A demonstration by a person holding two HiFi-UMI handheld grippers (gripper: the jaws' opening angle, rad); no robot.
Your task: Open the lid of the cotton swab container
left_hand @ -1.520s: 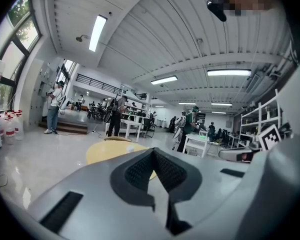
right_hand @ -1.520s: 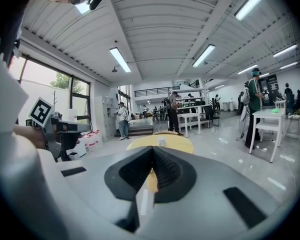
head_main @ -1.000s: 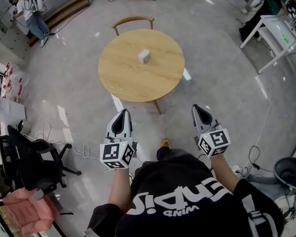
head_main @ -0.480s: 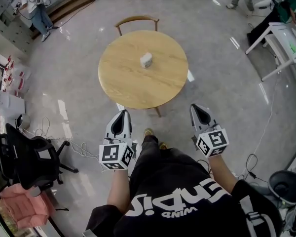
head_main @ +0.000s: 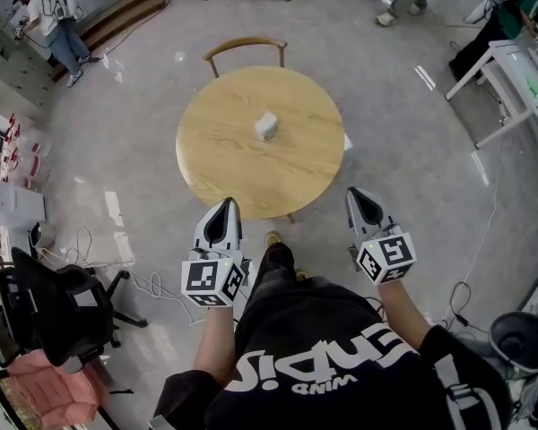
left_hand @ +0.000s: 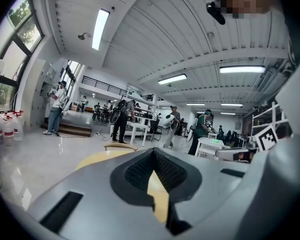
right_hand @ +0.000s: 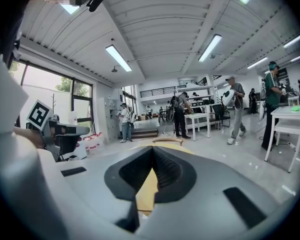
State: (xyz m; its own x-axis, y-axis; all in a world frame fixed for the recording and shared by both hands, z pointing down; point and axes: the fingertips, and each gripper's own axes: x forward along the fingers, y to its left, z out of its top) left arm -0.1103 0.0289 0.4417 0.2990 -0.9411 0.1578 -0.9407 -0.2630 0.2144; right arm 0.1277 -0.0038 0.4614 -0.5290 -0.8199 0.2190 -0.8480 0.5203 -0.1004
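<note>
A small white cotton swab container (head_main: 266,125) stands near the middle of a round wooden table (head_main: 224,159). My left gripper (head_main: 222,211) and right gripper (head_main: 360,199) are held side by side at the table's near edge, well short of the container. Both are shut with nothing between the jaws. In the left gripper view the shut jaw tips (left_hand: 153,151) point over the table top (left_hand: 102,158). The right gripper view shows its closed tips (right_hand: 152,150) aimed at the table (right_hand: 182,147) the same way. The container is hidden in both gripper views.
A wooden chair (head_main: 243,45) stands at the table's far side. A black office chair (head_main: 58,298) and loose cables (head_main: 148,276) lie at my left. White desks (head_main: 507,79) stand at the far right. People (head_main: 56,21) stand along the back of the room.
The table has come nearer in the head view; its near edge now sits just ahead of both grippers. Both grippers keep their pose and stay shut.
</note>
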